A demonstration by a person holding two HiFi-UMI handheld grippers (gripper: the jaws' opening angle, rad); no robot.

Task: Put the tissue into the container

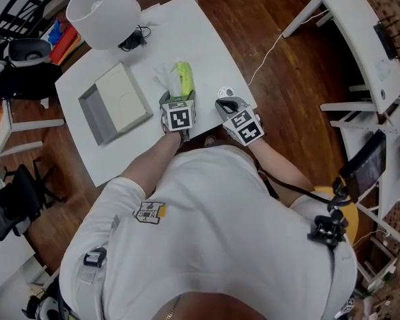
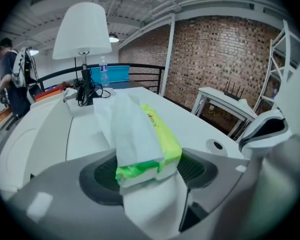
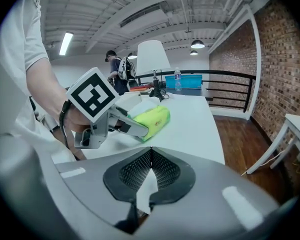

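- Pinching the tissue pack (image 2: 149, 144) on the table (image 1: 203, 39): the left gripper (image 1: 179, 100).
- Right gripper (image 3: 151, 156), at its three o'clock: jaws pressed together, empty.
- Container (image 1: 93, 115) sits at the pack's nine o'clock, apart.

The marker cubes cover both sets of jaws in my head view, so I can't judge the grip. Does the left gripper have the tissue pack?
Observer: Yes. The left gripper view shows the left gripper with its pads pressing both sides of the green tissue pack at its near end.
Operator: And the right one?
Observer: The right gripper is shut, pad tips touching, nothing between them.
Operator: Anyone nearby?
Observer: A person wearing a backpack stands in the background beyond the lamp.
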